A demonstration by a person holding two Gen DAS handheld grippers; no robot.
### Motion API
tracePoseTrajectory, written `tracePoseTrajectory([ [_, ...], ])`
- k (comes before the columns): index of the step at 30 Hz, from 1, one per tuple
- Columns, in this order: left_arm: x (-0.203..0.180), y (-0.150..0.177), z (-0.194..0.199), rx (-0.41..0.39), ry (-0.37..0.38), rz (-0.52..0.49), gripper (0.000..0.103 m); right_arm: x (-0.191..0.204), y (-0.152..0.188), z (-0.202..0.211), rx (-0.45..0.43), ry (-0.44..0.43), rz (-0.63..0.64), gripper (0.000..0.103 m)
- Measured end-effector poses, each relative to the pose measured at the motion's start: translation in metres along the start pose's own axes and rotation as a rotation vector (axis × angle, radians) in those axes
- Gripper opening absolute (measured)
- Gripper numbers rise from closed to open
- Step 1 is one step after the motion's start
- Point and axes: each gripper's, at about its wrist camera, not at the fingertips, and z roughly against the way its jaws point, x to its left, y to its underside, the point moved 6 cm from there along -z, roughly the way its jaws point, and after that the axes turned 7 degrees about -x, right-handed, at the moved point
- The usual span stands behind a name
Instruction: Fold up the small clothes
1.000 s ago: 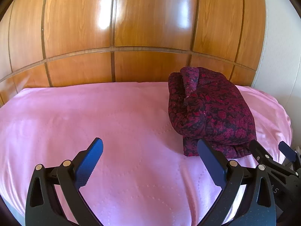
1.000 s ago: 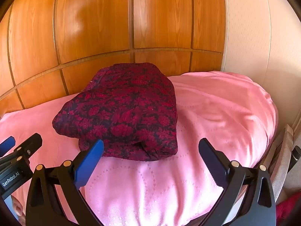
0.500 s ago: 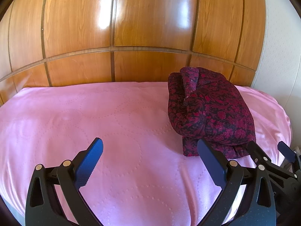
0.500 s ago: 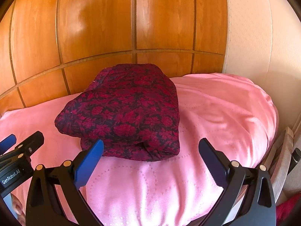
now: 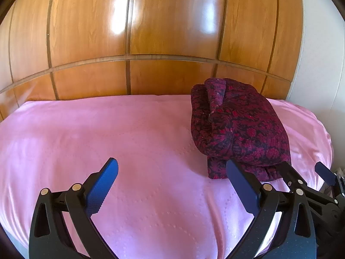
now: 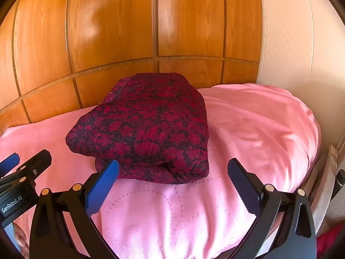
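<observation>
A dark red and black floral garment (image 5: 239,129) lies folded in a thick bundle on the pink bedcover (image 5: 129,142), near the wooden headboard. It also shows in the right wrist view (image 6: 151,129), just ahead of the fingers. My left gripper (image 5: 171,172) is open and empty over bare cover, left of the bundle. My right gripper (image 6: 172,170) is open and empty, hovering at the bundle's near edge. Each gripper shows at the edge of the other's view: the right one (image 5: 306,179), the left one (image 6: 28,164).
A glossy wooden headboard (image 5: 151,43) runs along the far side of the bed. A pale wall (image 6: 301,43) stands at the right. The bed's right edge (image 6: 314,151) drops to a grey object (image 6: 327,183) beside it.
The bundle sits slightly lower and nearer in the right wrist view. The left wrist view is almost unchanged. Both grippers have stayed open.
</observation>
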Motion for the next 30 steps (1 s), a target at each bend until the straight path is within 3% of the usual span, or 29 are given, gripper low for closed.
tracePoseTrajectory([
  [30,0.0,0.0008,0.0008,-0.002,0.0,-0.001,0.099,0.0071,0.0049,0.0014,-0.004,0.007,0.005,0.101],
])
